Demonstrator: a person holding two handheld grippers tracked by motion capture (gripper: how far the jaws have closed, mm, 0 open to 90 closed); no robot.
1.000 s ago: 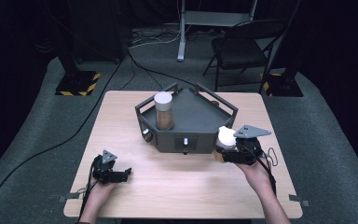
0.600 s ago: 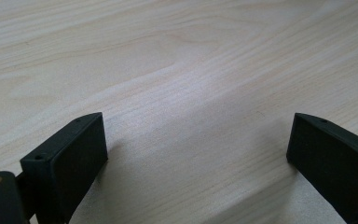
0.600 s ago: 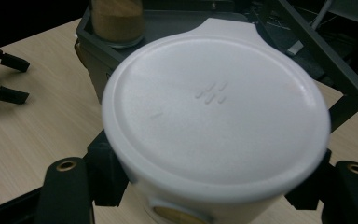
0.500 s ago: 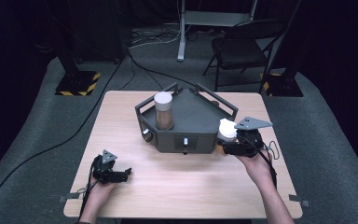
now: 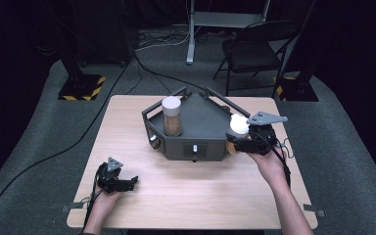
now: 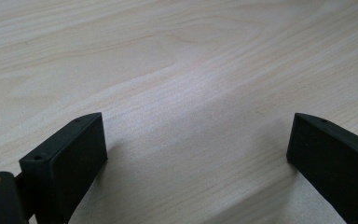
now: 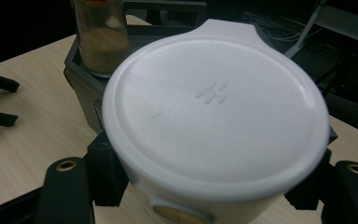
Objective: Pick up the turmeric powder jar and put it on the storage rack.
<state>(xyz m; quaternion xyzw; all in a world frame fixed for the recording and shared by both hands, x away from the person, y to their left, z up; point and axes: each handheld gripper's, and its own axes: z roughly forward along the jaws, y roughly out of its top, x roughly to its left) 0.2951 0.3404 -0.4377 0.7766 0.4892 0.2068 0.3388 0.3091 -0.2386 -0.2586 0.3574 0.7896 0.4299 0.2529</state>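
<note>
**A:** What step are you on?

**B:** You're carrying the second jar [image 5: 238,128] to the rack [image 5: 196,128]. Your right gripper [image 5: 239,139] is clamped on its body just under the white lid [image 7: 216,105], and the jar hangs at the rack's right corner, off the table [image 5: 186,193]. I judge this as the lift-and-place stage, with the placing not yet done.

**A:** And my other hand?

**B:** Your left gripper [image 5: 127,182] rests low over the bare wood near the front left of the table, jaws spread wide with nothing between them. It's well apart from the rack.

**A:** What does the next move need?

**B:** You'll likely need to clear the rack's raised rail, bring the jar over the dark deck, and set it down upright before letting go. Keep it level; a tilt could catch the rail.

**A:** What's in the containers?

**B:** The jar standing in the rack's back left corner [image 5: 172,116] holds a brown powder, roughly half full. Of the one you hold, only an amber glimpse shows under the lid; its contents I can't tell.
</note>
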